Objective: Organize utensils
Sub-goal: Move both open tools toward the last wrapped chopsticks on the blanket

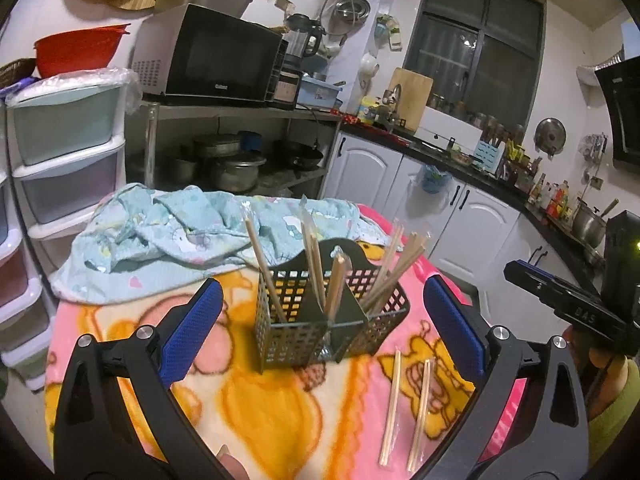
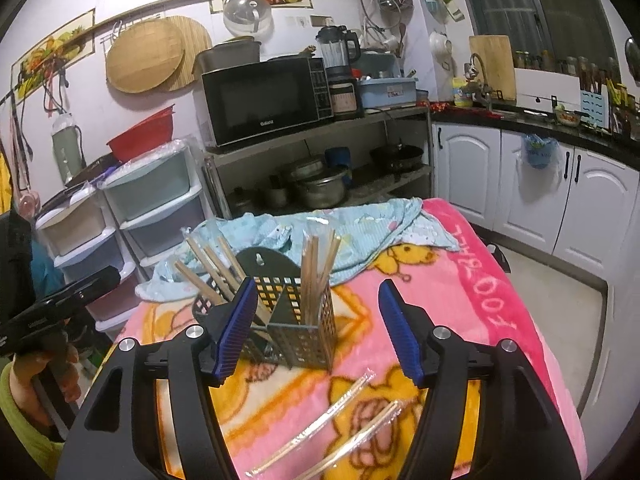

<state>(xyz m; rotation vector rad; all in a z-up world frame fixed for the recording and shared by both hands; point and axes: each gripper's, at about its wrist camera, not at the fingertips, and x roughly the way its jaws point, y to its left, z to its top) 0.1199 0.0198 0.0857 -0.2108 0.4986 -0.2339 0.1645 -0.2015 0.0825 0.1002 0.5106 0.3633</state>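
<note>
A table covered by a pink and yellow cartoon blanket (image 1: 280,400) is seen in a kitchen, with a crumpled pale blue cloth (image 1: 168,236) heaped at its far side. Behind it stand a metal shelf with a microwave (image 1: 212,60) on top and pots beneath, a stack of plastic drawers (image 1: 68,148) to the left, and white cabinets (image 1: 472,216) along the right.

Near the middle of the blanket a dark perforated utensil caddy (image 1: 320,320) is set upright, between the cloth and the grippers. Wrapped chopsticks (image 1: 312,264) are stood in its compartments, leaning outward in a fan, tips up. Two more wrapped pairs of chopsticks (image 1: 404,400) are laid flat on the blanket just in front of the caddy — their long axes run roughly toward it in the left wrist view, and slant up to the right in the right wrist view.

The left gripper (image 1: 320,328) is spread wide, its blue pads framing the caddy without touching it. The right gripper (image 2: 320,328) is partly open above the loose pairs — nothing is held between its pads. Each gripper's handle is glimpsed at the edge of the other's view.
</note>
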